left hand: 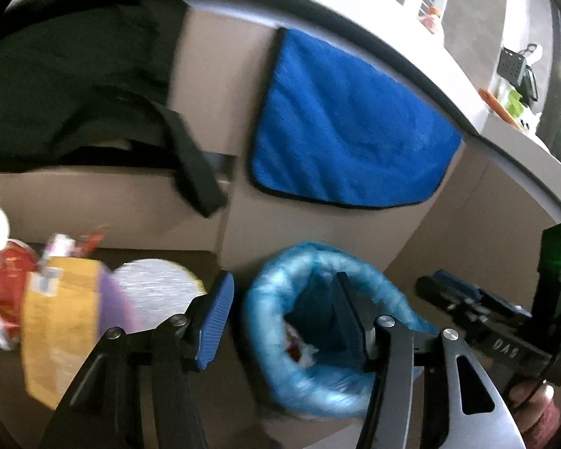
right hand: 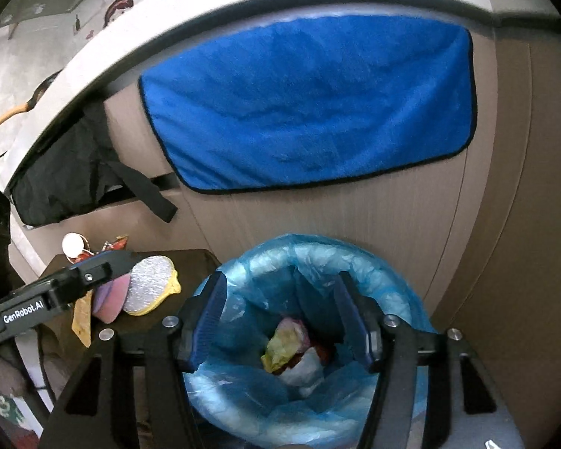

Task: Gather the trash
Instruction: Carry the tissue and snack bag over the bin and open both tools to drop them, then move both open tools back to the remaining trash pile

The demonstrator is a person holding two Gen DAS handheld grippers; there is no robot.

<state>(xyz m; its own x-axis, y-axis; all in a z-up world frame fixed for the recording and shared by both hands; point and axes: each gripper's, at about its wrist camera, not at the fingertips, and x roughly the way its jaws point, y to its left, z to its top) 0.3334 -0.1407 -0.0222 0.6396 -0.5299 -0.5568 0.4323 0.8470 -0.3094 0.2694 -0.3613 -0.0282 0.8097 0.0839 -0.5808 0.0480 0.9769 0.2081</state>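
With crumpled trash (right hand: 295, 351) lying in the blue-lined bin (right hand: 389, 284) beneath both grippers' open, empty fingers (right hand: 209, 318), the drop looks done; next, fetch the sponges (right hand: 149, 292) left of them.

Dim, soft indoor light; left view motion-blurred, both fisheye frames bowed with dark corners.

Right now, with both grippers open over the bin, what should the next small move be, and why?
Probably swing the left gripper toward the yellow-rimmed silver scrub pad on the dark stool. Both jaws are empty, crumpled wrappers already lie in the blue-lined bin, and litter remains beside it.
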